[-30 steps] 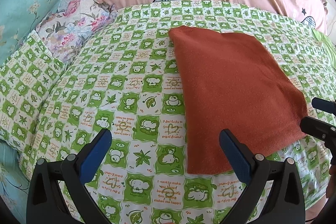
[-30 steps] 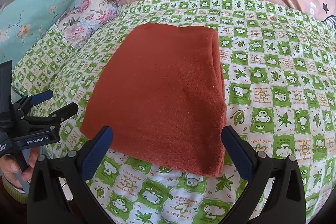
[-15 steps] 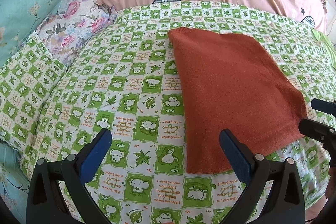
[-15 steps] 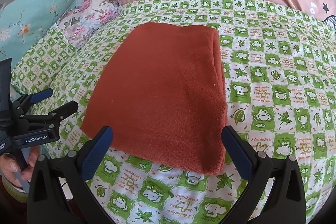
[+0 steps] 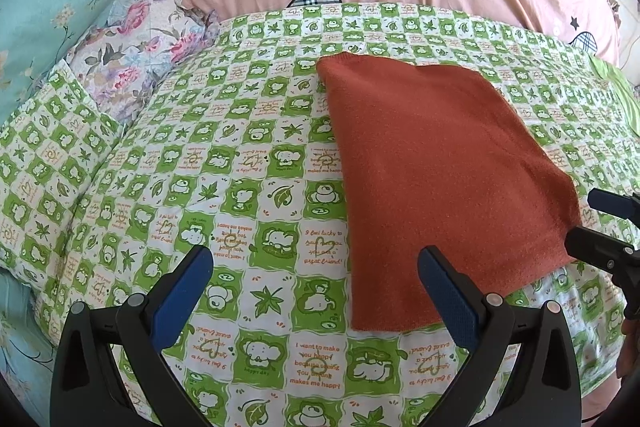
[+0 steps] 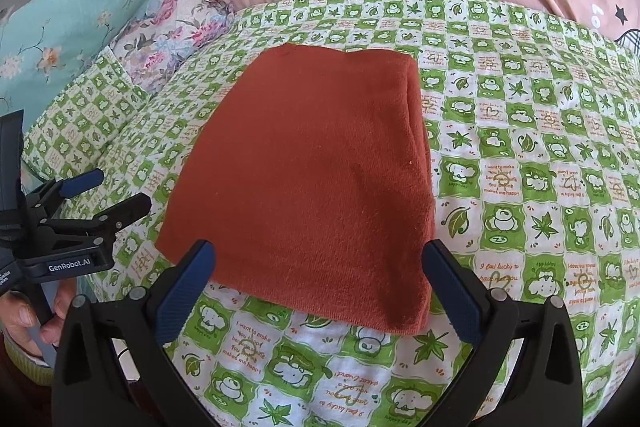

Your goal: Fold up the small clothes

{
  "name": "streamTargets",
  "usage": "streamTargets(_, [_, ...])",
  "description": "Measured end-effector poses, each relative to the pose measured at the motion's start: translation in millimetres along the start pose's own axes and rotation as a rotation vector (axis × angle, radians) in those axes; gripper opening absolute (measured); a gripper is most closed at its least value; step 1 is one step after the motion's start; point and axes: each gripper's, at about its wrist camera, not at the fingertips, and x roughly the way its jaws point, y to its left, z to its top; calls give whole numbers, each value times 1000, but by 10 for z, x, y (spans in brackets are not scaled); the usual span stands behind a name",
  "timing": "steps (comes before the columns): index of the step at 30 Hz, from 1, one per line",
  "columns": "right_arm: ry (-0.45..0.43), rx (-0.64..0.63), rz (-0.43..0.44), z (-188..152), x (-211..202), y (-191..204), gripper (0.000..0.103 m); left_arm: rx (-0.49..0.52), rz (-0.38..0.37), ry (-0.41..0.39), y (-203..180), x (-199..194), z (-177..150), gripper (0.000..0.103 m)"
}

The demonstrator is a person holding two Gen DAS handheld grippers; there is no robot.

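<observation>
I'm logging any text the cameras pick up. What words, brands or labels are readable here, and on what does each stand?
"GenRobot.AI": white print on the left gripper body.
"I want to make you happy because seeing you smiling makes me happy": squares of the green checked bedsheet.
"I feel lucky to have met you a great friend!": other sheet squares, partly guessed, first letter unclear.
"happy day": under the elephant pictures, tiny.
The small white label below the brand is cut off, unreadable.
The folded orange cloth bears no text.

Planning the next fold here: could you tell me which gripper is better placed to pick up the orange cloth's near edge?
Right gripper: open, straddling the orange cloth. Left gripper mostly over bedspread.
</observation>
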Motion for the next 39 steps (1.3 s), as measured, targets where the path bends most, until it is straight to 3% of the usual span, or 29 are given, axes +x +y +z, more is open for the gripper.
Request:
streamTargets(16, [-7,0,3,42,7,-61,103,-5,-41,-3,-9,29,64,102])
streamTargets(39, [6,-24,8,189,42,-116,103,21,-29,3,-63,80,154,102])
